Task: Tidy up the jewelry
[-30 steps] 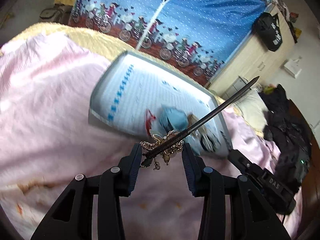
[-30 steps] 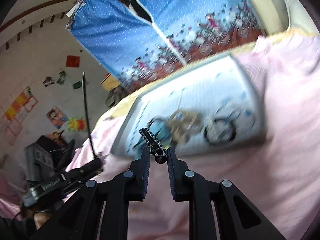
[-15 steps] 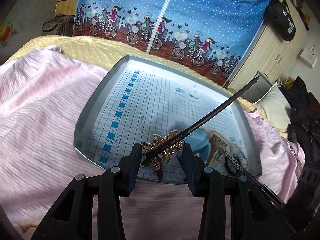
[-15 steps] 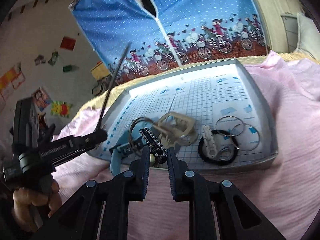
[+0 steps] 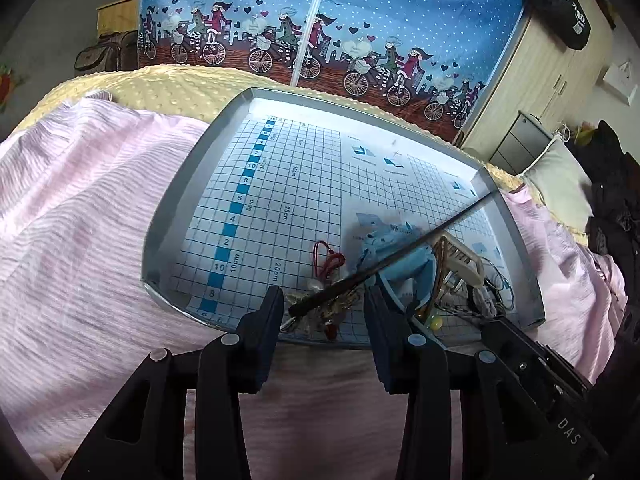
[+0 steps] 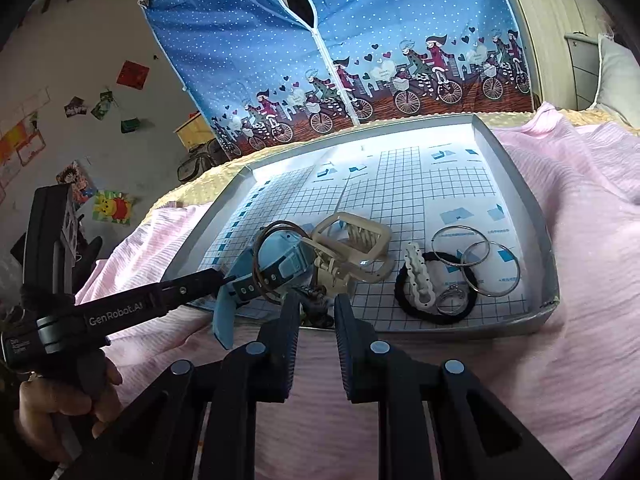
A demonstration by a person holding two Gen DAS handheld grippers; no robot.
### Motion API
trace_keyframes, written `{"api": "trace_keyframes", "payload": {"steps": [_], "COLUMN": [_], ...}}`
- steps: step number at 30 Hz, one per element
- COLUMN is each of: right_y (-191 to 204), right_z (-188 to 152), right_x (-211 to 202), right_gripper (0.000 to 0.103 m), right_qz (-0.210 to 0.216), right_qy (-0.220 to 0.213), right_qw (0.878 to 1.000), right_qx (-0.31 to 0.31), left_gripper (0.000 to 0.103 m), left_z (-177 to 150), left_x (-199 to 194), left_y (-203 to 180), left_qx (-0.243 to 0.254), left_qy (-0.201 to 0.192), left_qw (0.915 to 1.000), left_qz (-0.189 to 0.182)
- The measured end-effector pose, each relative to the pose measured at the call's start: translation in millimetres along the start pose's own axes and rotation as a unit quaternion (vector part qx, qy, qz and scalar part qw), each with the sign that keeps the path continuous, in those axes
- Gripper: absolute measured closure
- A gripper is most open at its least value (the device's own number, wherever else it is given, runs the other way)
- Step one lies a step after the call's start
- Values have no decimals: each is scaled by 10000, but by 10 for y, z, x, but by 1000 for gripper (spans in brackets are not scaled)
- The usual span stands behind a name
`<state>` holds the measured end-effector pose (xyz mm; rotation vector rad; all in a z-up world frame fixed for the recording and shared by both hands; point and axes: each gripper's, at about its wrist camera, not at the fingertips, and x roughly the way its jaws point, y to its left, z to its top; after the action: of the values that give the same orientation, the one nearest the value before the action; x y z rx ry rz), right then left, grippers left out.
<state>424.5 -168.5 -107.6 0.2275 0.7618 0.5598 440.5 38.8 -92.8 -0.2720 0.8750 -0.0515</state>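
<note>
Left gripper (image 5: 323, 306) jaws now wider, hairpin (image 5: 384, 266) apparently loose; right gripper (image 6: 316, 312) jaws parted, black chain (image 6: 314, 306) lowered into tray (image 6: 536, 216).

The gold hairpin (image 5: 320, 312) blurs; right gripper's (image 6: 316, 312) contents unclear.

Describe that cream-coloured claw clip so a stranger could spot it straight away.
Start at the grey tray with the grid lining, lying on the pink bedspread. Near its middle, just right of the blue watch, sits the hair claw clip. It is the only pale, boxy, toothed piece; its neighbours are thin metal rings or dark bands.
</note>
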Motion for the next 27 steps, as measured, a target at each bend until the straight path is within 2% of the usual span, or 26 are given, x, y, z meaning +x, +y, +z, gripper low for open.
{"api": "trace_keyframes", "payload": {"steps": [1, 4, 6, 7, 8, 9, 13, 15, 17, 20, 27], "right_y": [-2, -10, -13, -11, -8, 4, 61, 100, 154, 235, 555], "right_z": [6, 17, 36, 48, 59, 68, 87, 96, 99, 85, -14], "right_x": [-5, -47, -91, -111, -136, -177, -335, -423, -551, -730, -1248], "right_gripper": [83, 67, 52, 49, 43, 38, 24, 14, 5, 0, 0], "right_qz": [-8, -65, -141, -163, -192, -271, -436, -525, -622, -663, -623], "right_qy": [-3, -40, -96, -125, -159, -207, -460, -602, -802, -1057, -1616], "right_qw": [10000, 10000, 9998, 9998, 9997, 9994, 9979, 9967, 9946, 9916, 9800], "right_qx": [12, 41, 43, 36, 20, -12, -114, -155, -216, -345, -980], "left_gripper": [66, 63, 48, 43, 30, 23, 17, 2, 2, 2, 2], "left_z": [9, 25, 20, 25, 19, 13, -40, -99, -165, -258, -497], "left_x": [-9, -67, -135, -185, -224, -270, -495, -637, -833, -1066, -1608], "left_y": [16, 70, 107, 118, 126, 128, 136, 123, 97, 48, 1], "left_qx": [-32, -173, -240, -257, -276, -294, -288, -256, -203, -128, -192], "left_qy": [32, 76, 32, -5, -32, -61, -297, -499, -830, -1112, -1650], "left_qw": [10000, 9998, 9997, 9997, 9996, 9995, 9991, 9984, 9963, 9937, 9861], "left_qz": [7, 21, 29, 6, 5, 10, -7, -2, 29, 31, -34]}}
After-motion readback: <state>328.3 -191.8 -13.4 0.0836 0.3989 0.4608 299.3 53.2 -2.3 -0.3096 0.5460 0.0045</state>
